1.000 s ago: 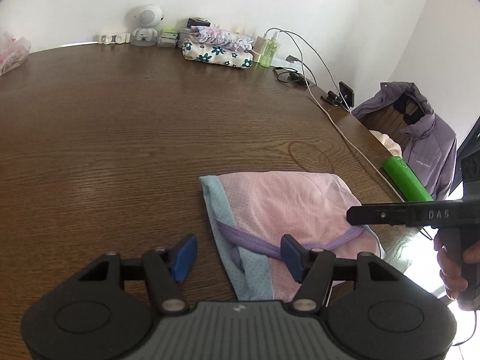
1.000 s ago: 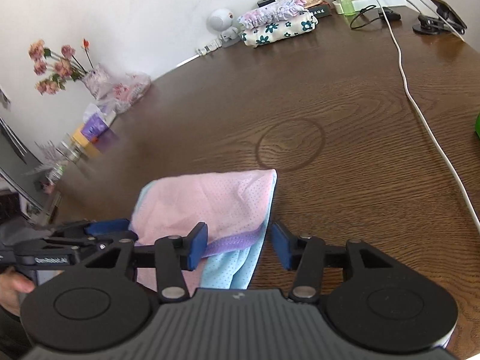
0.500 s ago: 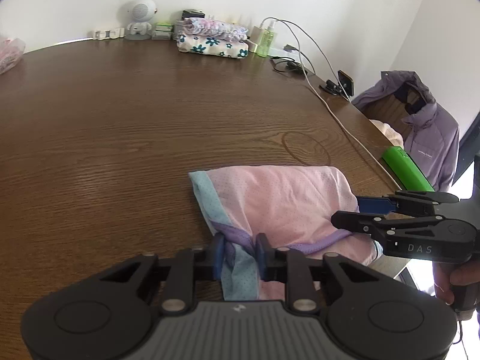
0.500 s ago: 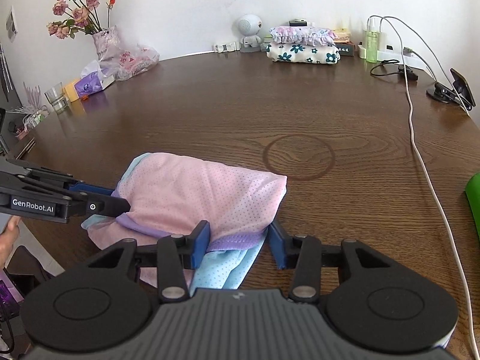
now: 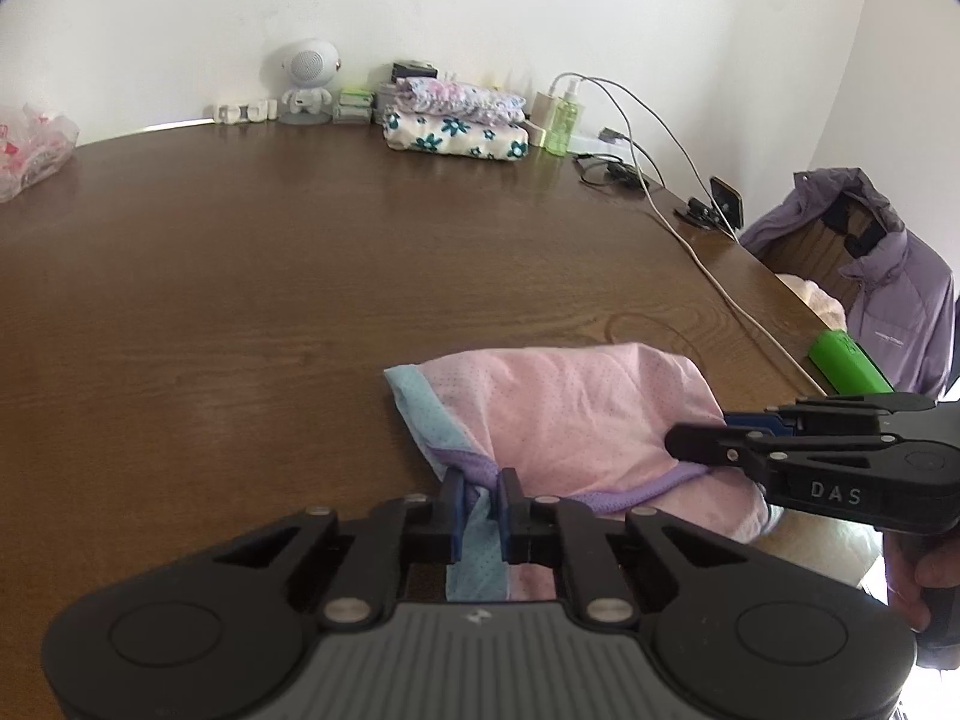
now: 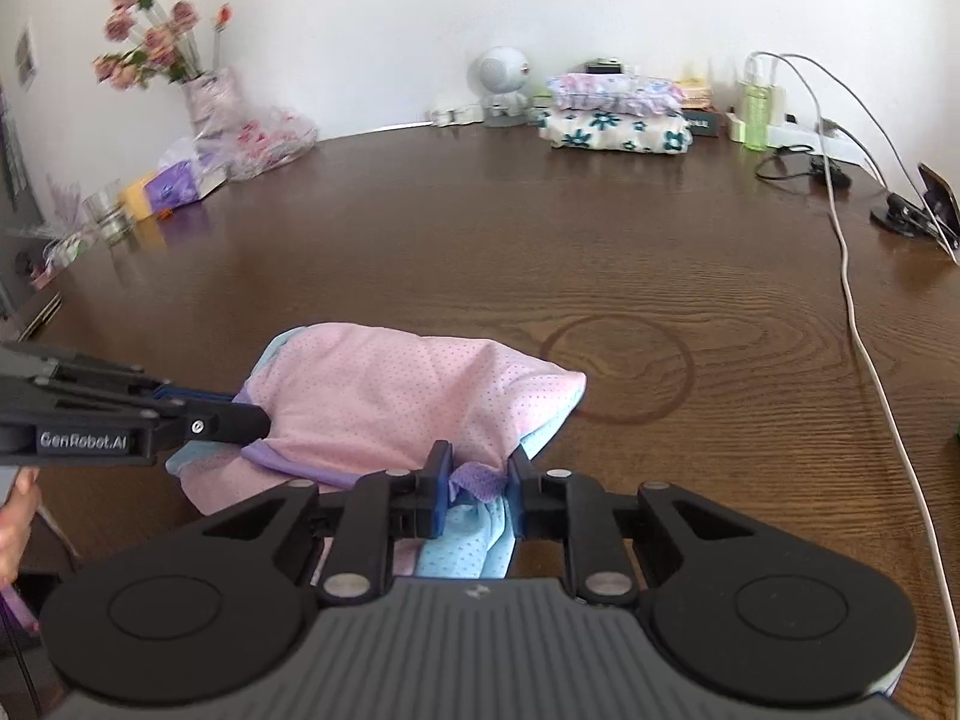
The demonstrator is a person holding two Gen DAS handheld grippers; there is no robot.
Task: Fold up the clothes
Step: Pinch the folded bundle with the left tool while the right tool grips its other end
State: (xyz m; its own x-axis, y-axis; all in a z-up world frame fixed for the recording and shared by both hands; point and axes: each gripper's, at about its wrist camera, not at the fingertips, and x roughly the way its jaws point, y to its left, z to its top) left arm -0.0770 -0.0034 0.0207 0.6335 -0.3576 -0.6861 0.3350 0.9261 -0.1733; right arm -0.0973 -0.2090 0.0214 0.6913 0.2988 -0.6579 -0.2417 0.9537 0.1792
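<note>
The left gripper (image 5: 480, 495) is seen pressed together on the lilac mesh hem of the pink dotted mesh garment with pale blue side panels (image 5: 564, 420), pale blue cloth being bunched between its blue pads; the right gripper (image 6: 477, 480) is likewise pinched on a knot of the same lilac hem, its jaws having just been closing with the cloth between them, as the left jaws closed a little sooner; the two grips are judged to be taken at opposite ends of the near hem so that the edge can be lifted evenly and carried over for a fold; the garment is thus held at its near edge directly between the pads of both tools, its body stretching away from them towards the middle of the dark brown wood-grain table (image 5: 240, 276); it lies close to the near edge of the table, nearer the right-hand edge in the left wrist view, just short of a dark ring mark (image 6: 618, 369) in the wood; a white cable (image 6: 864, 354) is run along the table's right side, well apart from the garment; a stack of folded floral cloths (image 6: 618, 117) is kept at the far edge against the wall, probably as finished work.
</note>
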